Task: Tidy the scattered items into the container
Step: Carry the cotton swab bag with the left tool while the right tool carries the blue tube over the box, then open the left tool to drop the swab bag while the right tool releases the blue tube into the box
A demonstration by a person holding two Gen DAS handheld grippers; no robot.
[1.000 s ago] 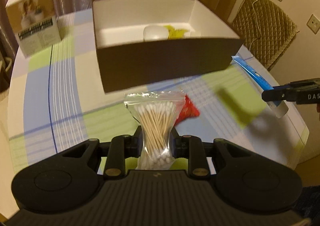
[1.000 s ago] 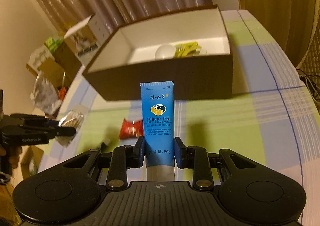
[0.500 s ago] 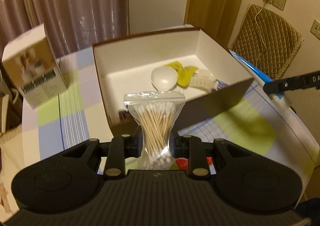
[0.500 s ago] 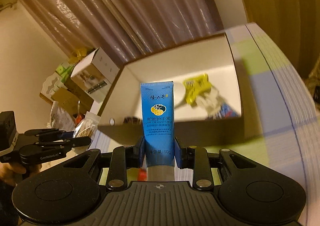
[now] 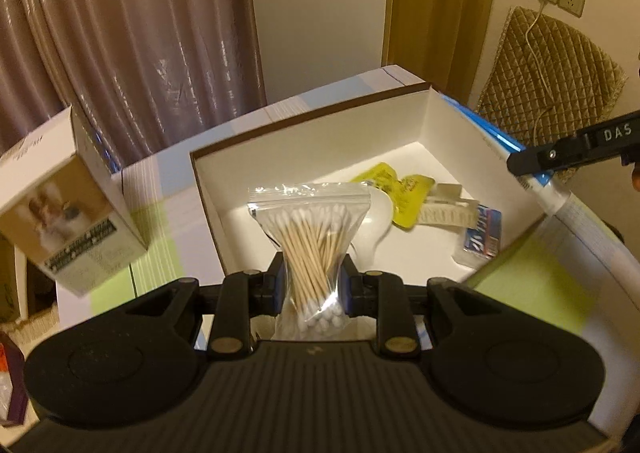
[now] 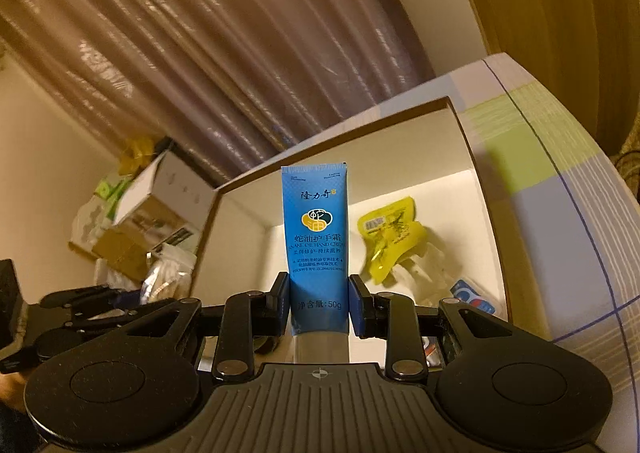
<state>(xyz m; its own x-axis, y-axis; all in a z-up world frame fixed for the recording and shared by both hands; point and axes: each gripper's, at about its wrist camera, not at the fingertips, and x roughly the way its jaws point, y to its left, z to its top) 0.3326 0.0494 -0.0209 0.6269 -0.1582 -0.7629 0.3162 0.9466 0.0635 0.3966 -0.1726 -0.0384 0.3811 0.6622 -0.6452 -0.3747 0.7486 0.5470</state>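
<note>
My left gripper (image 5: 312, 285) is shut on a clear zip bag of cotton swabs (image 5: 310, 237), held upright over the near edge of the open brown box (image 5: 304, 125) with a white inside. My right gripper (image 6: 319, 303) is shut on a blue hand cream tube (image 6: 315, 229), standing upright above the same box (image 6: 486, 213). Inside the box lie a yellow packet (image 5: 394, 193), a white rounded item (image 5: 380, 213), a white strip (image 5: 448, 213) and a small blue pack (image 5: 482, 233). The right gripper with its tube (image 5: 536, 173) shows at the box's right side in the left wrist view.
A printed carton (image 5: 60, 209) stands on the checked tablecloth (image 5: 160, 221) left of the box. Curtains (image 5: 132, 33) hang behind the table. A quilted chair back (image 5: 548, 73) is at the right. Cartons and bags (image 6: 136, 229) are piled on the floor at left.
Both grippers have moved forward and upward from in front of the box to above it, so its inside now shows. Their holds on the swab bag and the tube are unchanged.
</note>
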